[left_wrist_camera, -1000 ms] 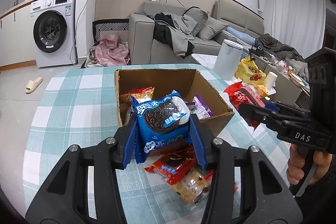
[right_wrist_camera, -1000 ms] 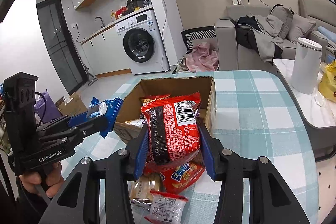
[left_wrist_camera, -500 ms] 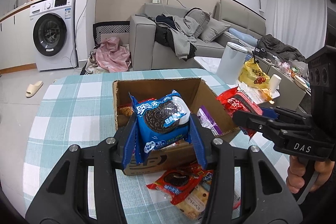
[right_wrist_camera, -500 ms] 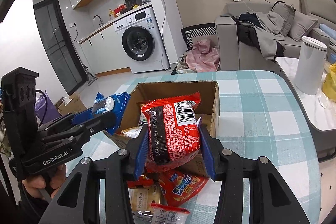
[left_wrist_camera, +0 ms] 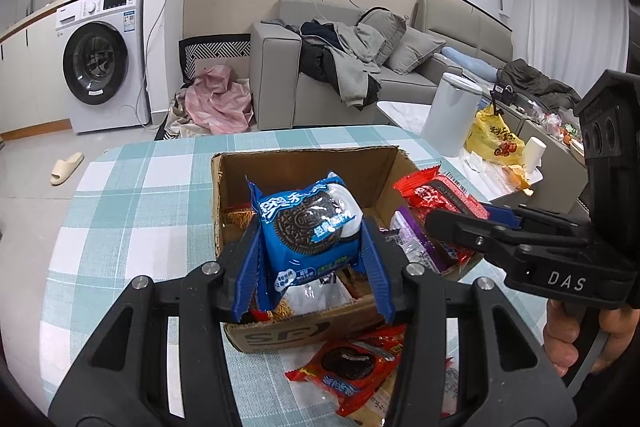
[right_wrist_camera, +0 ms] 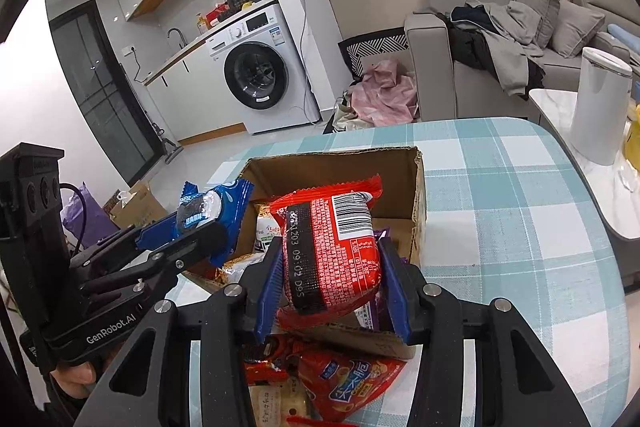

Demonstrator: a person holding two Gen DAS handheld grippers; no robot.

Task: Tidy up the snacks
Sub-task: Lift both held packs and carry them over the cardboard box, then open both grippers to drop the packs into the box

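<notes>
The blue fingers (left_wrist_camera: 250, 269) of the left gripper (left_wrist_camera: 308, 267) are clamped on a blue cookie pack (left_wrist_camera: 306, 231), which is held upright over the near part of the cardboard box (left_wrist_camera: 280, 333). The blue fingers (right_wrist_camera: 269, 287) of the right gripper (right_wrist_camera: 330, 287) are clamped on a red snack pack (right_wrist_camera: 330, 251), held above the near edge of the same box, its barcode side turned to the camera.

Much of the box interior is hidden behind the two held packs. In the left wrist view only slivers of the contents are seen: an orange-patterned packet (left_wrist_camera: 238, 219) at the box's left wall and a purple wrapper (left_wrist_camera: 416, 241) toward its right wall. What lies under the cookie pack cannot be made out.

On the checked worktop (left_wrist_camera: 132, 195), just in front of the box, loose packets (left_wrist_camera: 352, 367) are partly covered by the gripper arms and cut off at the frame edge.

The red pack's printed face is shown only by the right wrist view; from the left wrist view just its crimped end is seen, right of the box. The person's hand (left_wrist_camera: 580, 335) on the right gripper's handle is shown by the left wrist view.
</notes>
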